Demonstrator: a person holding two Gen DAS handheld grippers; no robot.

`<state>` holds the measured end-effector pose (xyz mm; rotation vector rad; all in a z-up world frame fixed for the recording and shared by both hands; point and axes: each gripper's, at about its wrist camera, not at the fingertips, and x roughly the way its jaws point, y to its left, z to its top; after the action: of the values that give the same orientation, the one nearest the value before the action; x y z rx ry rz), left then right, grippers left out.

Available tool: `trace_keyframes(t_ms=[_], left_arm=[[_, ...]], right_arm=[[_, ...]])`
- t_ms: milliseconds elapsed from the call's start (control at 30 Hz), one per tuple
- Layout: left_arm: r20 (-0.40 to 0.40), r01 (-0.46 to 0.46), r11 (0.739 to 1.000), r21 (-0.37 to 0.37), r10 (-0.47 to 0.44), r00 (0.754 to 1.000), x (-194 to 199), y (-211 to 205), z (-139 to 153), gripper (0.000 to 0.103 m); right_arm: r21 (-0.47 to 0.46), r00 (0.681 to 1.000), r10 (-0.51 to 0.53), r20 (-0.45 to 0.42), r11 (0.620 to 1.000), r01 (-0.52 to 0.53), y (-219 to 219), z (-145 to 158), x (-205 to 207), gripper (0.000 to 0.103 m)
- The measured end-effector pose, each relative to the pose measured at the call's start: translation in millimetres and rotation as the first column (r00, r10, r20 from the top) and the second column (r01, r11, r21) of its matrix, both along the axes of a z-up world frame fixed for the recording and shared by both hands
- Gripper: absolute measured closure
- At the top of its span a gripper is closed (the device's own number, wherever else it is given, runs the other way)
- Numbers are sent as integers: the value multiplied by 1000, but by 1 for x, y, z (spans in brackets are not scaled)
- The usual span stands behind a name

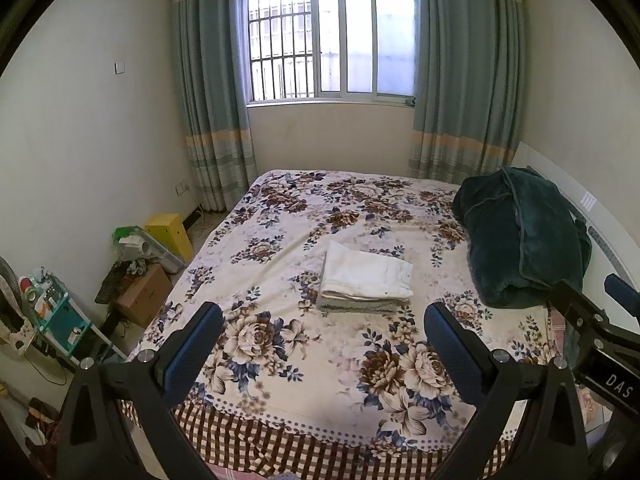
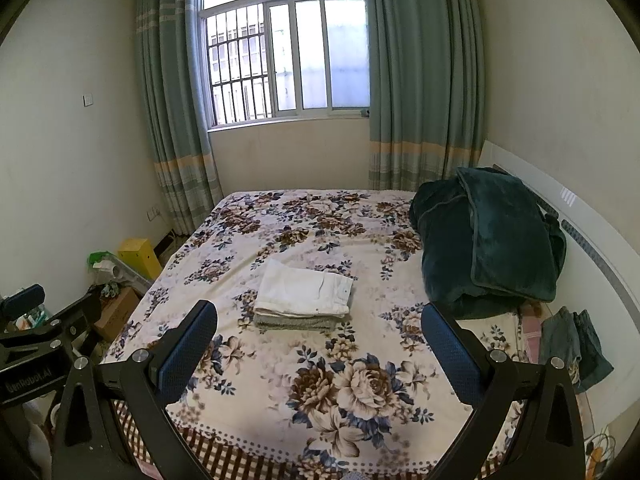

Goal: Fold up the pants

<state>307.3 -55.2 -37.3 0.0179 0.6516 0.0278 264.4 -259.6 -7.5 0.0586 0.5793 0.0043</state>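
Note:
White pants (image 1: 366, 272) lie folded in a neat rectangle on top of a folded grey garment (image 1: 356, 305) in the middle of the floral bed (image 1: 280, 360). They also show in the right wrist view (image 2: 306, 290). My left gripper (image 1: 323, 320) is open and empty, held above the bed's near end, short of the stack. My right gripper (image 2: 319, 322) is open and empty too, at about the same distance. A pair of blue jeans (image 2: 576, 346) lies at the bed's right edge.
A dark green blanket (image 1: 524, 236) is bundled at the right by the white headboard (image 2: 592, 240). Boxes and clutter (image 1: 144, 276) fill the floor to the left of the bed. A curtained window (image 1: 332, 40) is on the far wall.

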Motion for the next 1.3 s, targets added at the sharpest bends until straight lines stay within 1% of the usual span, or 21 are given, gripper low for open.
trace_keyframes(t_ms=[533,967,1300], left_arm=[[6,2,1000,-4,-2,1000,1,1,5,0],[10,-4,1000,-3,4,1000,5,-4,14,0],[12,-7,1000,-7,7,1000,3,-6,14,0]], right_arm=[[-1,1000,9,0,1000,-9,0,1,8,0],[0,1000,10,0,1000,-10,2,-1,6,0],[-2,1000,10,1,1000,-10,3,-3,5,0]])
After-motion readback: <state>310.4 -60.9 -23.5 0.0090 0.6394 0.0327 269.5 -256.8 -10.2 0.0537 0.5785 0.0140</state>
